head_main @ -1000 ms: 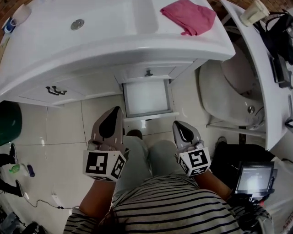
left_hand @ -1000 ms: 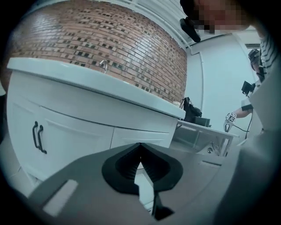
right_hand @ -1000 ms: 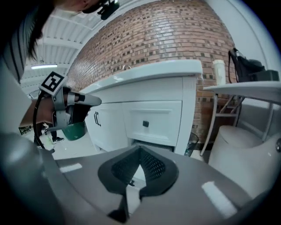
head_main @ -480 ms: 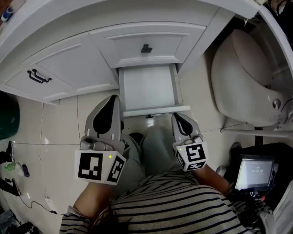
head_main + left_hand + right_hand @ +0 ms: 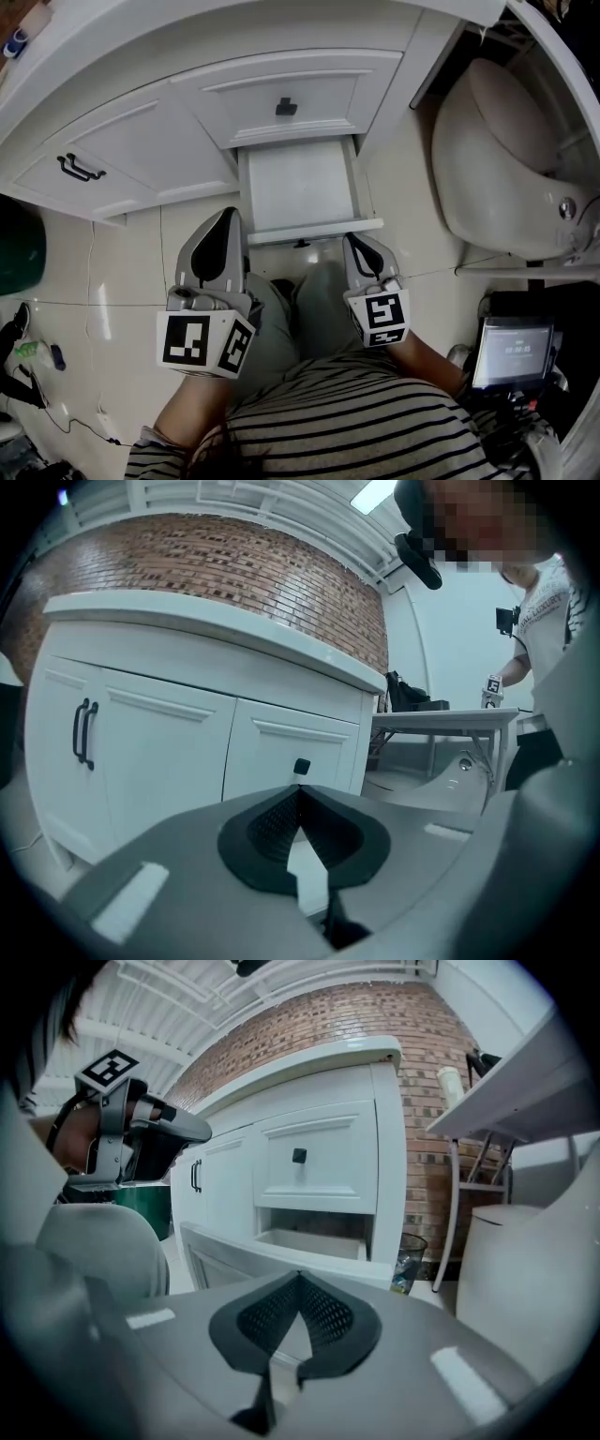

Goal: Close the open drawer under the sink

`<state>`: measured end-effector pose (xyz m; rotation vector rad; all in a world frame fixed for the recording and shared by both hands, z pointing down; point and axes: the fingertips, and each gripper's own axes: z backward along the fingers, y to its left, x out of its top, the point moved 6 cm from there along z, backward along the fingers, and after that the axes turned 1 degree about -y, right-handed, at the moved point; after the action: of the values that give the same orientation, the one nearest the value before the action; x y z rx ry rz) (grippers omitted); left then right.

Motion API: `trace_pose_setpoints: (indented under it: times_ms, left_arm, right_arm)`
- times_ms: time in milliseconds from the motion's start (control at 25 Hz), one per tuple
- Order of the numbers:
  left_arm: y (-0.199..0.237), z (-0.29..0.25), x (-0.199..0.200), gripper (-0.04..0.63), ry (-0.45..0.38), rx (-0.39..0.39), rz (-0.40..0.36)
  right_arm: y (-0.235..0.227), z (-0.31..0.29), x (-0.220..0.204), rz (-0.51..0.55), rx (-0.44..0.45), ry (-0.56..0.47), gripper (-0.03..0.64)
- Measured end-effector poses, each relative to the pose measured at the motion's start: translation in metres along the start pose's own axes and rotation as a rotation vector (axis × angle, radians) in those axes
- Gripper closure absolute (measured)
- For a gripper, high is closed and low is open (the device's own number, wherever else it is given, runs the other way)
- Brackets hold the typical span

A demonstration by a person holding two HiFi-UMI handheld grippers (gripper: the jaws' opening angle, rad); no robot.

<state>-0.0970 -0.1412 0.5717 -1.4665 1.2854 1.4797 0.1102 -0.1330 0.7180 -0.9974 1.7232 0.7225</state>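
Right tool nearer, drawer just ahead

open white drawer, seemingly empty

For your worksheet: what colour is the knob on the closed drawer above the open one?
The knob is black; see right gripper view.
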Motion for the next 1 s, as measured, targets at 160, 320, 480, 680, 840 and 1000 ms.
trace_pose_setpoints:
  times_ms: [160,320,480,680,840,1000]
  left_arm:
    - [0.004,-0.003,0.002,0.58,-0.008,-0.001,-0.009]
    - [0.01,-0.005,0.002,0.58,-0.007,0.003,0.005]
    - [0.018,-0.009,0.003,0.58,-0.007,0.0,0.016]
    - [0.03,-0.016,0.008,0.58,-0.021,0.005,0.033]
    - [0.039,-0.022,0.011,0.58,-0.023,0.008,0.05]
    - [0.046,-0.027,0.013,0.58,-0.021,0.007,0.058]
  right_arm:
    - [-0.004,-0.011,0.003,-0.012,-0.026,-0.013,0.617]
    - [-0.014,-0.034,0.011,-0.004,-0.05,-0.022,0.617]
    - [-0.025,-0.063,0.022,0.008,-0.074,-0.024,0.617]
    - [-0.043,-0.107,0.038,0.023,-0.083,-0.014,0.617]
    - [-0.054,-0.133,0.048,0.04,-0.1,-0.024,0.617]
    - [-0.06,-0.148,0.053,0.036,-0.107,-0.026,0.617]
